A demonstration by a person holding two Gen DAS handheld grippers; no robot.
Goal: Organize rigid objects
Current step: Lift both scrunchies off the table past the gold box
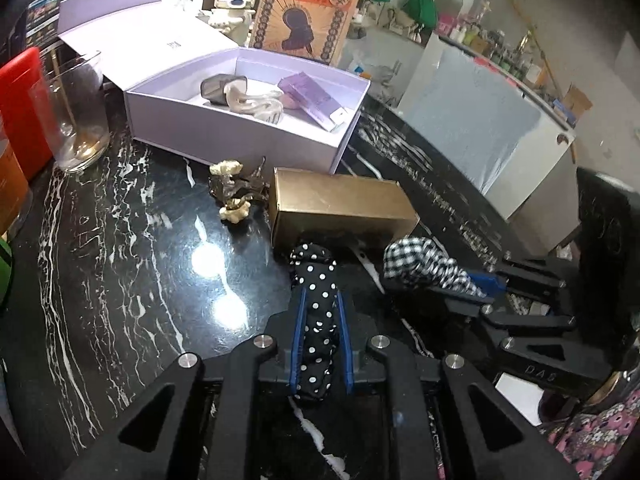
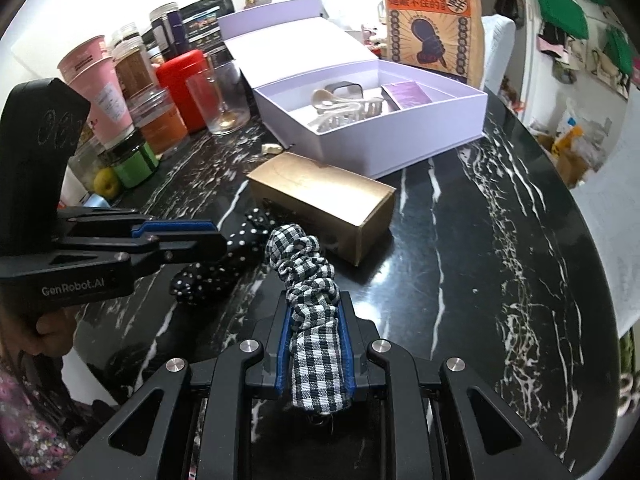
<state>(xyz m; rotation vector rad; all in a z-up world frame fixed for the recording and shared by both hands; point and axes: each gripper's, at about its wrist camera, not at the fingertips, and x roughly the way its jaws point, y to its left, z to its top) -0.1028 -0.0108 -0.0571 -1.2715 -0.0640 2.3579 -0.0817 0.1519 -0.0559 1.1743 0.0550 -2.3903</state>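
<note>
My left gripper [image 1: 320, 320] is clenched on a black polka-dot fabric piece [image 1: 316, 280], which sticks out forward between the blue pads [image 1: 298, 336]. My right gripper [image 2: 314, 344] is clamped the same way on a black-and-white checked fabric piece [image 2: 310, 280], its knotted end bunched ahead of my fingertips. The two held pieces sit close side by side above the black marble table [image 2: 480, 240].

Just beyond them a gold cardboard box [image 2: 320, 200] lies closed on its side on the table. To its left, in my left view, a small cream-and-brown hair clip [image 1: 234, 192] lies on the marble.

Behind the gold box stands a lilac gift box [image 2: 400, 136], its lid [image 2: 288, 36] folded back. Inside it lie a pale claw clip [image 2: 344, 110], a dark translucent clip [image 2: 344, 88] and a small purple packet [image 2: 406, 96].

Left of the gift box stands a clear glass [image 2: 220, 100], with a red canister [image 2: 186, 80], jars and pink paper cups [image 2: 96, 76] behind. A brown printed paper bag [image 2: 432, 20] stands at the back.
</note>
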